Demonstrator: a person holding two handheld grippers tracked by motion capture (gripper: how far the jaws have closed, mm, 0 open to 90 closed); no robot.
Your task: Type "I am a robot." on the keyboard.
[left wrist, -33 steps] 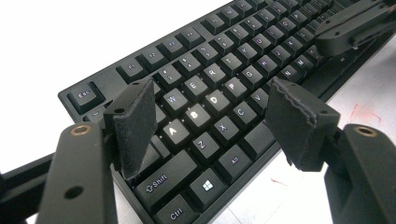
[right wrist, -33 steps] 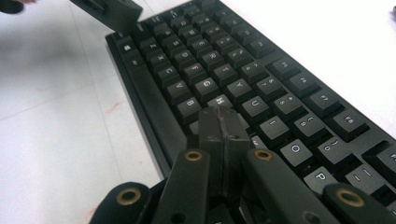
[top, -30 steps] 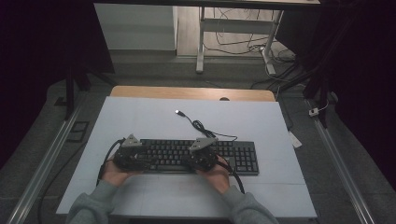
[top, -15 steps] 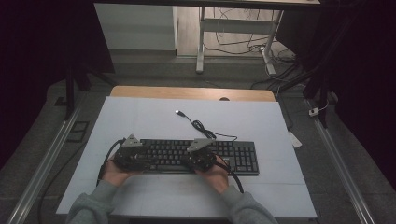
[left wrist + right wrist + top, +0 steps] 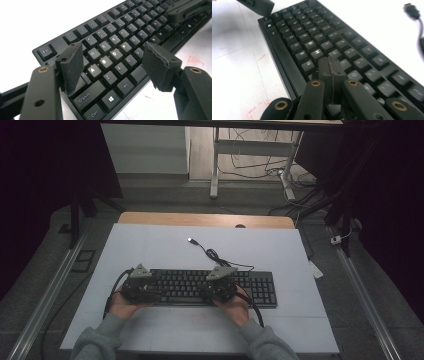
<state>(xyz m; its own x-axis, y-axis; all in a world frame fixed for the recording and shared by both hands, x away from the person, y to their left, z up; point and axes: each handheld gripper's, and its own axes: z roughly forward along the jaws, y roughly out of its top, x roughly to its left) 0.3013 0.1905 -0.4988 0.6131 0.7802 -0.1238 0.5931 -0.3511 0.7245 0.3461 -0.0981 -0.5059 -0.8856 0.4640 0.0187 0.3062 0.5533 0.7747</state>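
Black and full-sized, a keyboard (image 5: 212,287) lies across the lower middle of the high view on a white table (image 5: 150,245). Its cable (image 5: 215,255) snakes toward the upper centre of the frame and ends in a plug (image 5: 191,240) lying apart on the bare surface.

The left gripper (image 5: 137,287) sits over the keyboard's left end, held by the person's left hand (image 5: 122,304), a grey sleeve (image 5: 95,342) entering from the bottom edge. In the left gripper view its jaws stand wide apart, and the two black pads (image 5: 71,67) frame the keys around A, S, D and Z in the middle of the frame, with nothing between them. I cannot tell whether the pads touch the keys or hover just above.

The right gripper (image 5: 220,287) sits over the middle of the keyboard, just left of the number pad, with the right hand (image 5: 235,306) behind it. In the right gripper view its jaws are pressed together, pad against pad (image 5: 329,71), low in the centre of the frame, with the tips down at the key rows near the long space bar (image 5: 287,60). The plug (image 5: 412,10) shows blurred at the upper right of that view, and the other gripper's jaw tip shows at the upper left corner.
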